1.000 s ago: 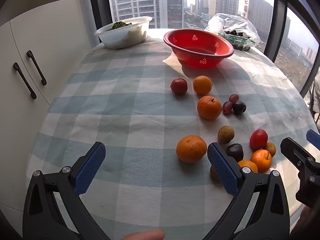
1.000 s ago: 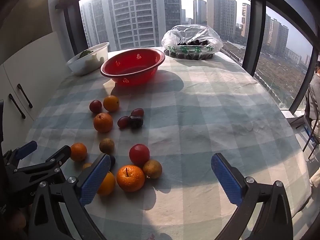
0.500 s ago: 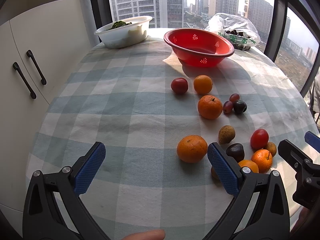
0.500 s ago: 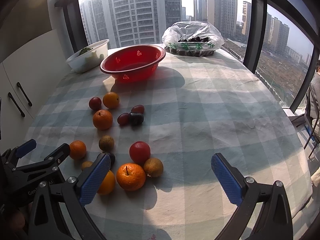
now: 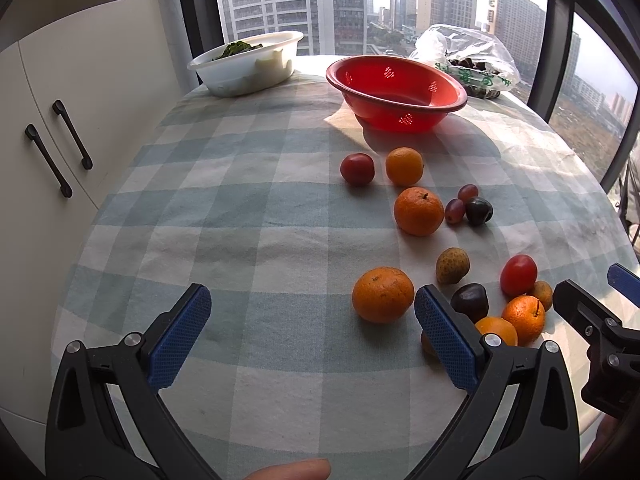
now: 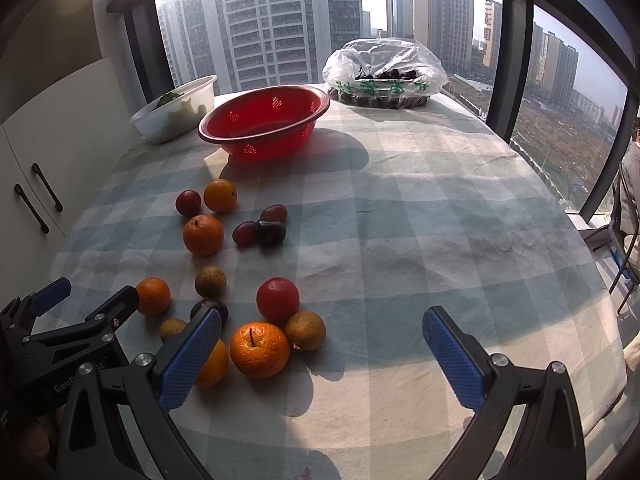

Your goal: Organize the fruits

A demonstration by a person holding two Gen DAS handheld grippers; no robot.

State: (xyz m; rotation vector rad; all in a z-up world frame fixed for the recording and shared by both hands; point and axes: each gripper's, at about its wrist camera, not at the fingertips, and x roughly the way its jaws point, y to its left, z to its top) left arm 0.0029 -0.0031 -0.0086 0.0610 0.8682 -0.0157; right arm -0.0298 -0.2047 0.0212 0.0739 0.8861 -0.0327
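Left wrist view is showing the left gripper [image 5: 310,336] hovering wide-jawed and empty over the bench [image 5: 240,216], fruits [image 5: 383,294] lying at two o'clock, their scatter stretching toward the red colander [image 5: 396,92] at twelve, while the right gripper [image 6: 320,360] is gaping likewise, holding nothing.

Fruit on the table [image 6: 440,220]: five oranges [image 6: 203,235], two red tomatoes [image 6: 277,299], two grapes [image 6: 244,233], two dark plums [image 6: 271,232], three brown longans [image 6: 305,330]. Vessels: one red colander [image 6: 264,120], one white basin [image 6: 176,114]. One plastic bag [image 6: 384,68].

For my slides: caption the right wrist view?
Open right tongs above scattered fruit on checked tablecloth, red colander beyond.
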